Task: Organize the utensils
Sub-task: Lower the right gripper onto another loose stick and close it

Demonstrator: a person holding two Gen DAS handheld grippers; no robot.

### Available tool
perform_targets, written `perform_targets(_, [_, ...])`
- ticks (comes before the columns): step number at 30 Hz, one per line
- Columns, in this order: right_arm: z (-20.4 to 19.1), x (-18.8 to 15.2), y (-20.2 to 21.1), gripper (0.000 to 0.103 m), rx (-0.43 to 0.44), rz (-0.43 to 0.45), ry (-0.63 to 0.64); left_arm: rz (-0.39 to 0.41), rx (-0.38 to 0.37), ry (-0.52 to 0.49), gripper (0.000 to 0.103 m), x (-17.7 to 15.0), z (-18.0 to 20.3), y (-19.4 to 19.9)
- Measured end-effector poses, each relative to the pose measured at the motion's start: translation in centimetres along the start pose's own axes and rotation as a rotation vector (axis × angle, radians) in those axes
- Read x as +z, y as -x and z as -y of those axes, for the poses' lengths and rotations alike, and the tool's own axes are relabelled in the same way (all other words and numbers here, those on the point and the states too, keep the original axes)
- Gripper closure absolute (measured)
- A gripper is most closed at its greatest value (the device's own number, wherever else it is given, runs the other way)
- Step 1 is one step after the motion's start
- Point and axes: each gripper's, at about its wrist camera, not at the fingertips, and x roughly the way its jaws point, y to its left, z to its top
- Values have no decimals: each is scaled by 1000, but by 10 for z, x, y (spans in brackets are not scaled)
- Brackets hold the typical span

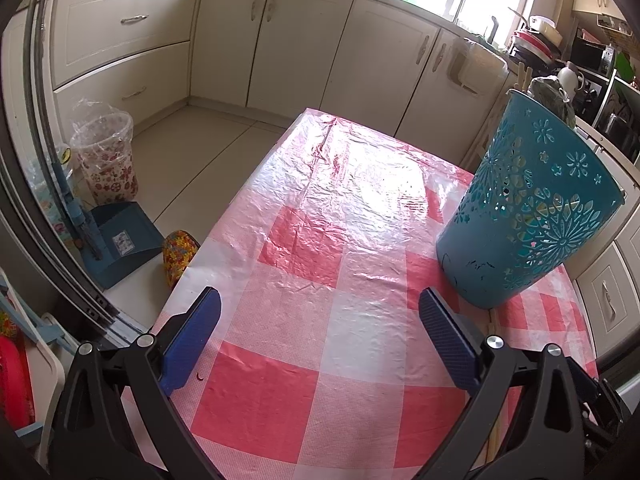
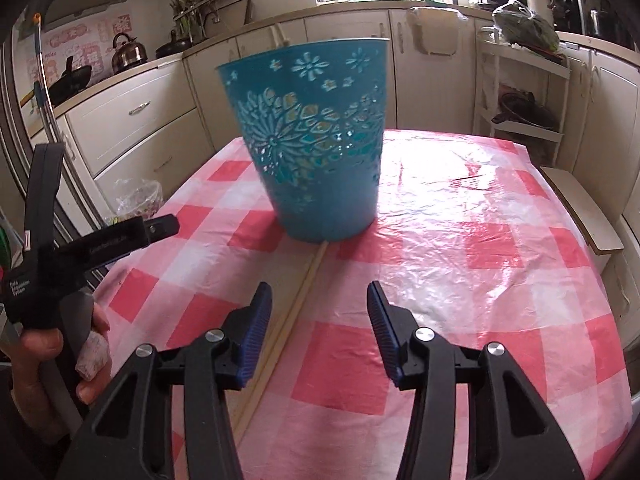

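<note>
Now we see the teal basket (image 2: 316, 140) upright on the checked tablecloth (image 2: 460, 240), upper centre of the right wrist view. Chopsticks (image 2: 292, 304) lie from its base toward the lower left (just beside our right gripper (image 2: 320, 300), spread, empty). Our left gripper (image 1: 320, 304) is spread wide, holding nothing.

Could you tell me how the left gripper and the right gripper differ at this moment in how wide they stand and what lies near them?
The left gripper has its jaws spread wide over bare checked tablecloth; the right gripper has them set narrower. The chopsticks lie just outside the right gripper, by its left finger, whereas the left gripper has only the teal holder beyond its right finger. Both are open, hold nothing and have blue pads.
</note>
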Motion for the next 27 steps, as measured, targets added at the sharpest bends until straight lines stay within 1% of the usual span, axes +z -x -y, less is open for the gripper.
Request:
perform_targets(2, [-2, -2, -4, 61, -8, -22, 3, 1, 0, 1, 8, 0, 0, 0])
perform_targets(5, [3, -5, -11, 69, -26, -66, -30, 4, -3, 3, 8, 0, -1, 1])
perform_targets(8, [9, -5, -15, 69, -29, -96, -59, 5, -8, 1, 8, 0, 0, 1])
perform_targets(13, [4, -1, -22, 69, -24, -119, -53, 3, -12, -2, 8, 0, 0, 1])
perform_targets(16, [-3, 4, -33, 73, -35, -146, -39, 5, -15, 3, 8, 0, -1, 2])
perform_targets(18, [-7, 6, -40, 74, -57, -169, -20, 4, -16, 4, 8, 0, -1, 2])
perform_targets(25, [-14, 11, -51, 76, -79, -192, 29, 4, -17, 0, 8, 0, 0, 2])
perform_targets(26, [-16, 10, -51, 84, -82, -196, 47, 4, -17, 2, 8, 0, 0, 2])
perform_targets(27, [-17, 10, -51, 89, -79, -202, 63, 4, -18, 4, 8, 0, 0, 2])
